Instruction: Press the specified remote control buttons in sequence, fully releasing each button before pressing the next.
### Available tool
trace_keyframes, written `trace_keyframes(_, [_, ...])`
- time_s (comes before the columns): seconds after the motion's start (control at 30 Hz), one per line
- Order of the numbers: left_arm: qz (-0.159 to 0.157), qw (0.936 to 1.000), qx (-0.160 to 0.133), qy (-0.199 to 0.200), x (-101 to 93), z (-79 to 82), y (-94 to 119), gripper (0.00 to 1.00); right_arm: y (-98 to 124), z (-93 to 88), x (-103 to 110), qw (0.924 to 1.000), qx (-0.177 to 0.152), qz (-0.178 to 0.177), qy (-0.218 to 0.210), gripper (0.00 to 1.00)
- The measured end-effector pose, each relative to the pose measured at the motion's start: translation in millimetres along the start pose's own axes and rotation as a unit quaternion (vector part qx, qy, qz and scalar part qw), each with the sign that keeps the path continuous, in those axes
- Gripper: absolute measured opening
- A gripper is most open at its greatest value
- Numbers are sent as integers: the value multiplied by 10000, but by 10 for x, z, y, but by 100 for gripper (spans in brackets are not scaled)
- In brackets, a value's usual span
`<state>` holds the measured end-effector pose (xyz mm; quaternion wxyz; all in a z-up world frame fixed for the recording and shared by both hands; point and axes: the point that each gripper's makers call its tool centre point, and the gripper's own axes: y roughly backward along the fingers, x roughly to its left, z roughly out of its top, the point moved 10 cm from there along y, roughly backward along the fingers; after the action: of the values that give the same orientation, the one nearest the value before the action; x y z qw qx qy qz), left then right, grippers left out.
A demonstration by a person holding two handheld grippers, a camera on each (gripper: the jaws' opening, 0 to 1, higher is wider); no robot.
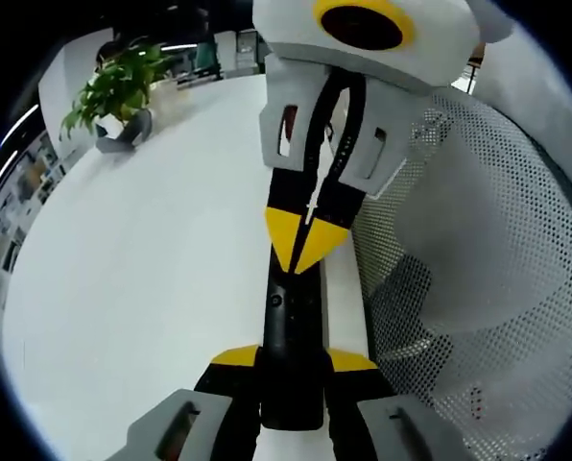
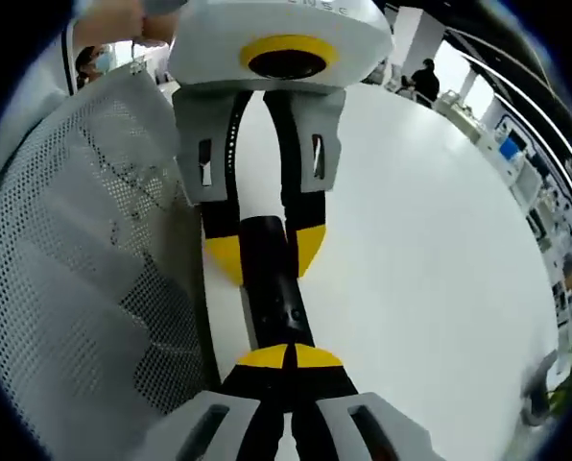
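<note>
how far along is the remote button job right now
Done: the black remote control is held off the white table, clamped by the left tool, whose jaws close on its sides. In hand: the right tool has its yellow tips shut together on the remote's face, which looks like a press. Left: the pictures don't show which buttons were pressed, so the remaining sequence is unknown.

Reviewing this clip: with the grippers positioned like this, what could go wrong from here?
1. The left gripper clamps one end of the black remote near the table edge; a hard press might tip or slide it off.
2. The right gripper has its yellow tips closed at the remote's face; it may hit a neighbouring button.
3. Both grippers cover much of the remote, so the buttons are hard to see.
</note>
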<state>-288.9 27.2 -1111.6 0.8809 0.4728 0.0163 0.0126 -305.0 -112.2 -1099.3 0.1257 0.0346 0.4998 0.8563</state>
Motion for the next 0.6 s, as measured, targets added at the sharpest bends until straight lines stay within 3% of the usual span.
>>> trace_keyframes(0.07, [4,10000,7,-3,-2,1,0,24,8,-21,-9,9988,-119,-1,-472,0])
trace_keyframes(0.13, [-2,10000,23,-7,0,4,0,24,11,-30,-19,9923,-243,15,-1218,0])
trace_keyframes(0.23, [-7,10000,25,-19,1,4,0,24,31,-28,1,9955,-259,406,-812,6])
trace_keyframes(0.33, [3,10000,-5,7,-1,-2,0,25,23,-31,-67,9989,-195,310,-298,0])
trace_keyframes(0.4, [20,10000,-17,28,-4,-5,-1,25,23,-46,-45,9966,-396,280,-659,0])
trace_keyframes(0.43, [26,10000,-18,30,-5,-6,-2,25,20,-52,-31,9967,-451,296,-614,0])
trace_keyframes(0.6, [26,10000,-39,44,-5,-12,-4,25,37,4,22,9986,-482,218,59,0])
